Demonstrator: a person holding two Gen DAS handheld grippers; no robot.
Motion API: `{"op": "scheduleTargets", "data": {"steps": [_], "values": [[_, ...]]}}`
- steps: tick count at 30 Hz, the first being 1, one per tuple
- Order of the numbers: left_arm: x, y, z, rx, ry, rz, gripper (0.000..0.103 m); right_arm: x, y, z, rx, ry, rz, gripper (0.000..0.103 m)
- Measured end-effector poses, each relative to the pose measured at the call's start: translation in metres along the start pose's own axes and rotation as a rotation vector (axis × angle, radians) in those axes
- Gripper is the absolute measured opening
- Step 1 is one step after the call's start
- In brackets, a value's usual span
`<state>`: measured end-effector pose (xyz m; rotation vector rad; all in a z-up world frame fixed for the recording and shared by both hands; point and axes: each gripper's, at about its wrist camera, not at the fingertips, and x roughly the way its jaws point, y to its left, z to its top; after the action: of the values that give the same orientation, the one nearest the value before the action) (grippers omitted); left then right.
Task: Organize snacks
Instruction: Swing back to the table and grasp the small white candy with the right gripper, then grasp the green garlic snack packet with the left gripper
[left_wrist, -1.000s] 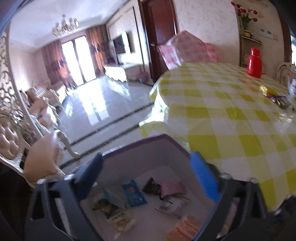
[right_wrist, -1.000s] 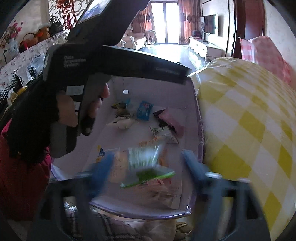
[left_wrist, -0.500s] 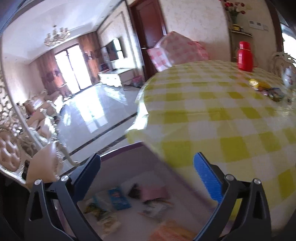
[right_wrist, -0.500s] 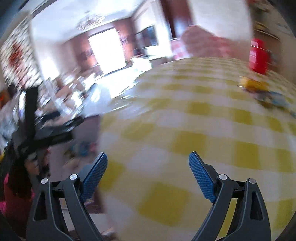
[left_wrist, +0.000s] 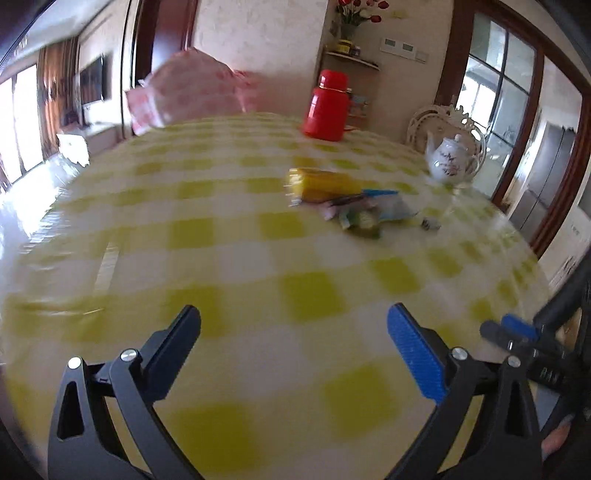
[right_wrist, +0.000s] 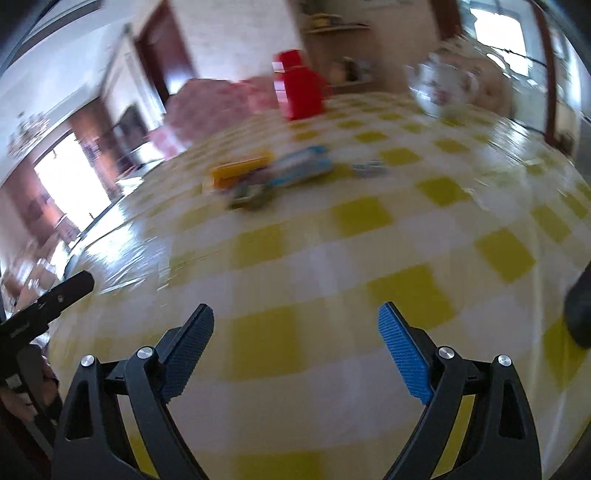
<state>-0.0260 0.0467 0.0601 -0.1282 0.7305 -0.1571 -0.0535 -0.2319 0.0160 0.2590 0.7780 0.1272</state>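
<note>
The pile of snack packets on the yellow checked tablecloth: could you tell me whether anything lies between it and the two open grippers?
Nothing visible does. Only bare yellow checked tablecloth lies between the left gripper, the right gripper and the pile of snack packets. The red flask and white teapot stand beyond it.

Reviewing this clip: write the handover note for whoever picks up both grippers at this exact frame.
Left gripper: open, empty, above the checked table.
Right gripper: open, empty, also over the table.
Snack pile lies mid-table: a yellow pack with blue and green packets against it, one small piece apart to the right. Red flask and teapot stand behind.
Done: cannot tell from these views.
Left: collect this pile.
</note>
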Motion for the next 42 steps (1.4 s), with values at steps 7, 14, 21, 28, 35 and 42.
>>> {"op": "scheduleTargets", "data": {"steps": [7, 14, 21, 28, 35, 42], "values": [[0.087, -0.036, 0.047, -0.148, -0.023, 0.018, 0.101, 0.06, -0.043, 0.069, 0.051, -0.006, -0.178, 0.088], [0.12, -0.026, 0.049, -0.159, 0.018, 0.001, 0.101, 0.131, -0.045, 0.124, -0.058, 0.049, -0.22, 0.083], [0.117, -0.035, 0.051, -0.071, 0.011, -0.02, 0.101, 0.17, -0.038, 0.146, -0.14, 0.138, -0.213, 0.064], [0.12, -0.044, 0.042, -0.007, 0.067, -0.038, 0.101, 0.128, -0.035, 0.127, -0.145, 0.055, -0.167, 0.035], [0.137, -0.07, 0.05, 0.095, 0.102, -0.041, 0.101, 0.056, -0.031, 0.086, -0.114, -0.018, -0.018, 0.035], [0.182, -0.088, 0.071, 0.164, 0.161, 0.043, 0.097, 0.046, -0.03, 0.081, -0.082, -0.018, 0.041, 0.035]]}}
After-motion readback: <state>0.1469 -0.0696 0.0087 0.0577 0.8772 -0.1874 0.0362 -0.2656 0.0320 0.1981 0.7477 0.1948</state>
